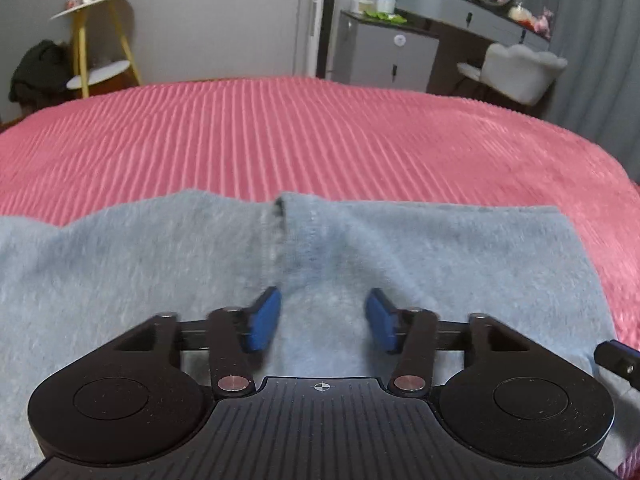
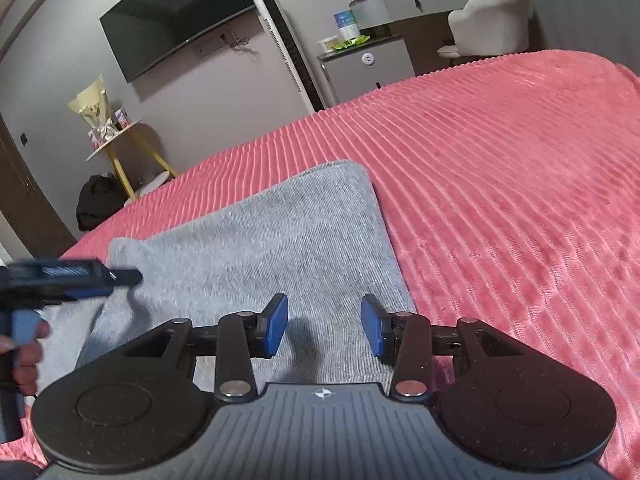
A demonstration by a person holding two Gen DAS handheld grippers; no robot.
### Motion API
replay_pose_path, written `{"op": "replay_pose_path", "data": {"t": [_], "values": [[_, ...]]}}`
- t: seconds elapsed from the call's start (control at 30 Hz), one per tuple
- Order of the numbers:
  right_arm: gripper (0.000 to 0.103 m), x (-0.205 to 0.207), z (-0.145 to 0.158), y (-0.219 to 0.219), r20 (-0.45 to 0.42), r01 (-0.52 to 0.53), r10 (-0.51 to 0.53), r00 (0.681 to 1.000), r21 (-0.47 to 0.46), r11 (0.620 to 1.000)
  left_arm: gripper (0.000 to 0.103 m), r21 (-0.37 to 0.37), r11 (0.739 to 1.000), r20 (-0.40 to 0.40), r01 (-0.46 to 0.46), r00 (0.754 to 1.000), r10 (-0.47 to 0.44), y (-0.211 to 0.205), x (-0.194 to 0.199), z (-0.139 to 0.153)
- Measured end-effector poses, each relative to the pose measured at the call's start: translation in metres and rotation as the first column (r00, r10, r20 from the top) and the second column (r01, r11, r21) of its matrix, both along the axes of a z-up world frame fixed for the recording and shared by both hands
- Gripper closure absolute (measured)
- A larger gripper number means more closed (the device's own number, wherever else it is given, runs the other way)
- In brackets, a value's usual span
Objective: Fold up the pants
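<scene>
Dim indoor light, fisheye warping, motion blur

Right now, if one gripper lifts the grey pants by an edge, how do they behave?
The pants are soft knit lying limp on the pink bedspread, so they would probably droop and unfold. The fuzzy surface likely grips the pads well. The ribbed spread may drag against a push.

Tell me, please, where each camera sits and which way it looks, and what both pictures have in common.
Left wrist view: sits on the left tongs, looks down and forward over the grey pants to the far wall; its own open blue pads show.
Right wrist view: sits on the right tongs, looks tilted across the pants; its open pads, the left tongs and a hand show.
Shared: pants, pink bedspread, yellow stand, white chair.
</scene>
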State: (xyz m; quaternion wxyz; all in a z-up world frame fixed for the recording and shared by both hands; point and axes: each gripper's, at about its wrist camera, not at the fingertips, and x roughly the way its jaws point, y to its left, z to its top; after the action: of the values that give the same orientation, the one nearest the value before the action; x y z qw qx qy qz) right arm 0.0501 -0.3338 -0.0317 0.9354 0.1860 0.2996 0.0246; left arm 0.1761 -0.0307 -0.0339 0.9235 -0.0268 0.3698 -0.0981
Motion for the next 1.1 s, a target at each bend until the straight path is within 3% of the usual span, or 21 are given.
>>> {"op": "replay_pose_path", "data": {"t": [0.07, 0.17, 0.23, 0.33, 0.4, 0.47, 0.53, 0.57, 0.6, 0.73, 0.8, 0.83, 1.1], "values": [[0.062, 0.001, -0.001, 0.001, -0.002, -0.001, 0.001, 1.0, -0.008, 1.0, 0.083, -0.019, 1.0, 0.01, -0.005, 1.0, 0.005, 0.011, -0.009, 0.001], [0.061, 0.005, -0.002, 0.0, -0.003, 0.0, 0.0, 1.0, -0.004, 1.0, 0.094, -0.198, 0.98, -0.008, 0.011, 1.0, -0.013, 0.044, -0.017, -0.001], [0.061, 0.006, -0.003, -0.001, -0.004, -0.001, 0.001, 1.0, -0.004, 1.0, 0.099, -0.256, 0.966, -0.013, -0.027, 1.0, 0.025, 0.06, -0.019, -0.001], [0.061, 0.005, -0.002, 0.0, -0.003, -0.003, 0.003, 1.0, -0.01, 1.0, 0.1, -0.223, 0.97, -0.043, -0.093, 0.995, 0.085, 0.074, -0.025, -0.001], [0.061, 0.006, -0.003, 0.0, -0.003, -0.003, 0.003, 1.0, -0.007, 1.0, 0.096, -0.282, 0.958, -0.083, -0.059, 0.996, 0.037, 0.081, -0.035, -0.001], [0.061, 0.006, -0.003, 0.0, -0.003, -0.003, 0.003, 1.0, -0.007, 1.0, 0.082, -0.329, 0.944, -0.124, -0.01, 0.992, -0.032, 0.083, -0.046, -0.001], [0.058, 0.006, -0.003, 0.0, -0.001, -0.007, 0.007, 1.0, -0.011, 1.0, 0.077, -0.372, 0.928, -0.139, 0.027, 0.987, -0.085, 0.084, -0.056, -0.006], [0.057, 0.006, -0.003, 0.001, -0.001, -0.01, 0.01, 1.0, -0.015, 1.0, 0.07, -0.377, 0.926, -0.151, 0.029, 0.984, -0.093, 0.081, -0.059, -0.009], [0.056, 0.006, -0.003, 0.002, 0.0, -0.012, 0.012, 1.0, -0.022, 1.0, 0.07, -0.369, 0.929, -0.164, 0.025, 0.982, -0.091, 0.079, -0.061, -0.013], [0.056, 0.005, -0.002, 0.003, 0.001, -0.017, 0.017, 1.0, -0.036, 0.999, 0.074, -0.337, 0.941, -0.169, 0.029, 0.981, -0.091, 0.068, -0.059, -0.02], [0.056, 0.004, -0.002, 0.002, 0.002, -0.015, 0.016, 1.0, -0.033, 0.999, 0.083, -0.34, 0.94, -0.172, 0.027, 0.981, -0.091, 0.065, -0.057, -0.02], [0.056, 0.004, -0.002, 0.001, 0.002, -0.015, 0.015, 1.0, -0.031, 0.999, 0.093, -0.345, 0.938, -0.18, 0.029, 0.979, -0.096, 0.064, -0.056, -0.02], [0.056, 0.003, -0.002, -0.001, 0.01, -0.013, 0.013, 1.0, -0.016, 1.0, 0.097, -0.405, 0.914, -0.135, 0.031, 0.986, -0.094, 0.073, -0.061, -0.017]]}}
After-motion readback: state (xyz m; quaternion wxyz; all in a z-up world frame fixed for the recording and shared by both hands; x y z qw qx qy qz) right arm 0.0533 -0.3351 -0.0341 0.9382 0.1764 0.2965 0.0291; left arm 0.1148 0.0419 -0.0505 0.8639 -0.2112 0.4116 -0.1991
